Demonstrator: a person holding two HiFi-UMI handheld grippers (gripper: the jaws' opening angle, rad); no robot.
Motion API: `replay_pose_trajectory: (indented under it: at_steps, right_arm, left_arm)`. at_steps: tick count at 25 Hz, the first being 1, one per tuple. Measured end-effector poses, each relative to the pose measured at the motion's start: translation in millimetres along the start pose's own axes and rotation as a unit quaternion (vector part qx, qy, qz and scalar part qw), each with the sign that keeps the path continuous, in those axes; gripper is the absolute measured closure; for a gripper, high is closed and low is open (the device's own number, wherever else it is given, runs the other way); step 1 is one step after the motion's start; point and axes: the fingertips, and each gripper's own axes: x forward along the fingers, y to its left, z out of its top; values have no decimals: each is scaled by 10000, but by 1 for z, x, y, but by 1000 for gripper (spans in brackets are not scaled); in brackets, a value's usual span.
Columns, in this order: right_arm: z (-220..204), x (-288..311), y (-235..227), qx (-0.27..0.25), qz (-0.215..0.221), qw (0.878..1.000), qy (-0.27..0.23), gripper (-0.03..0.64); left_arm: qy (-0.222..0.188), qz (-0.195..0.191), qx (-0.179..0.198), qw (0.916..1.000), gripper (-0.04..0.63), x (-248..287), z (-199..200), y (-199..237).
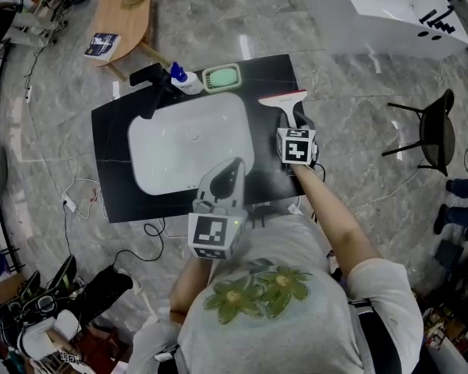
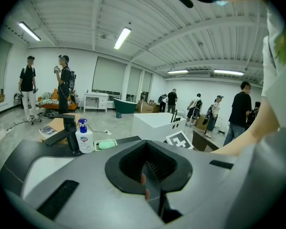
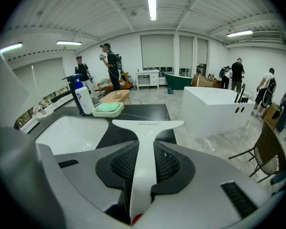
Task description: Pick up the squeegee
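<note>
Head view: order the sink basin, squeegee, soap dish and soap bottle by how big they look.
1. sink basin, clearly largest.
2-3. squeegee and soap dish: they look alike, and the squeegee's handle is partly hidden, so unranked.
4. soap bottle, smallest.

A black rectangular counter [image 1: 109,170] stands on a grey marbled stone floor [image 1: 359,131]. Set into the counter is a white rounded-rectangle sink basin [image 1: 187,150]. Along the far edge stand a black angular faucet [image 1: 152,84], just beside it a white soap bottle with a blue pump [image 1: 183,80], and next to that a pale green soap dish [image 1: 222,77]. Over the far right corner is a white plastic squeegee [image 1: 285,100], its handle clamped in the right hand-held gripper [image 3: 143,173]; whether it touches the counter cannot be told.
</note>
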Motion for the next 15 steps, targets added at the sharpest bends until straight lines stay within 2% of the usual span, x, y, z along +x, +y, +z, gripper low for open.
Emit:
replay_pose_trajectory:
  at_steps: [15]
  right_arm:
    - [7, -19, 10, -8, 136, 9999, -50, 522]
  left_arm:
    - [-85, -56, 93, 9999, 588, -3, 2, -7]
